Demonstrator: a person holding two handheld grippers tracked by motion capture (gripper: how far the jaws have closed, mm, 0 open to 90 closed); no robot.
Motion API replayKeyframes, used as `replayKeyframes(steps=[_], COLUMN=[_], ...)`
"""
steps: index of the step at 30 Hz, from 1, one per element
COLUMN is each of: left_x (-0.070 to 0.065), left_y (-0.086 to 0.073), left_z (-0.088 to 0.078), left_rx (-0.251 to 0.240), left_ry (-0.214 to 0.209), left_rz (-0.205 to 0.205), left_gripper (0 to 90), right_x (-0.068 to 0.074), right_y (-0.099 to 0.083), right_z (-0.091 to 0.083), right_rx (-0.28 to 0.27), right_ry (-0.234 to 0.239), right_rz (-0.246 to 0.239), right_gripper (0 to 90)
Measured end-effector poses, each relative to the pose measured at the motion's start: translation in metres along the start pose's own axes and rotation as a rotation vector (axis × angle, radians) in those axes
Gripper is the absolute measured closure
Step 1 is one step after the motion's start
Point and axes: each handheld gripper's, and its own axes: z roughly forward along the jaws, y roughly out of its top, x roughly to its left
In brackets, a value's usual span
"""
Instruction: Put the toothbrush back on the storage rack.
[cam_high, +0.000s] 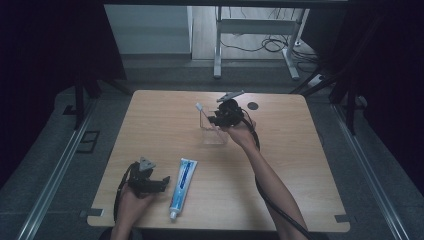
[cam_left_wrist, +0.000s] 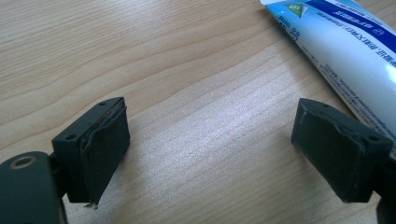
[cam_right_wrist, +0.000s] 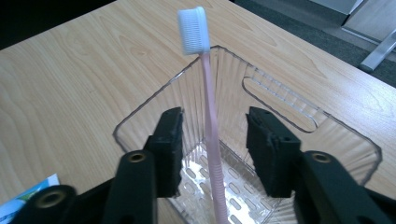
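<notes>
- Two grippers work over a wooden table (cam_high: 280, 190) in the high view: the left gripper (cam_high: 161, 183) sits low near the front edge, held in the person's left hand (cam_high: 131, 202), and the right gripper (cam_high: 214, 120) is held out toward the far half of the table by the right hand (cam_high: 241, 132).
- In that same view a clear plastic bin (cam_high: 214, 135) stands just in front of the right gripper, and a toothbrush (cam_high: 201, 111) rises from it with its white head at the top; a blue and white toothpaste tube (cam_high: 182, 186) lies flat just beside the left gripper, cap toward the front edge.
- From the left gripper view, the left gripper (cam_left_wrist: 210, 135) has its jaws spread wide with only bare wood between the pads; the toothpaste tube (cam_left_wrist: 345, 51) lies past the jaw on the right side of the frame, very close to it, and I cannot tell whether they touch.
- From the right gripper view, the right gripper (cam_right_wrist: 212, 140) has its jaws parted on either side of the toothbrush (cam_right_wrist: 209, 107), a gap showing on each side of the pink handle, so the pads do not press it.
- The toothbrush stands nearly upright inside the clear plastic bin (cam_right_wrist: 289, 100), bristle head above the rim, its lower end down on the slotted floor; a corner of the toothpaste tube (cam_right_wrist: 28, 196) shows at the lower left.
</notes>
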Motion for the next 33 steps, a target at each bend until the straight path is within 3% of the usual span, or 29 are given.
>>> replayKeyframes(steps=[12, 33], left_x=[0.000, -0.001], left_y=[0.000, 0.000], left_z=[0.000, 0.000], left_rx=[-0.001, -0.001], left_ry=[-0.002, 0.001], left_rz=[0.000, -0.002], left_gripper=[11.4, 11.6], right_x=[0.005, 0.011], right_y=[-0.008, -0.026], right_z=[-0.021, -0.036], right_rx=[-0.013, 0.004], right_ry=[0.036, 0.055], right_rz=[-0.026, -0.045], right_gripper=[41.1, 36.9])
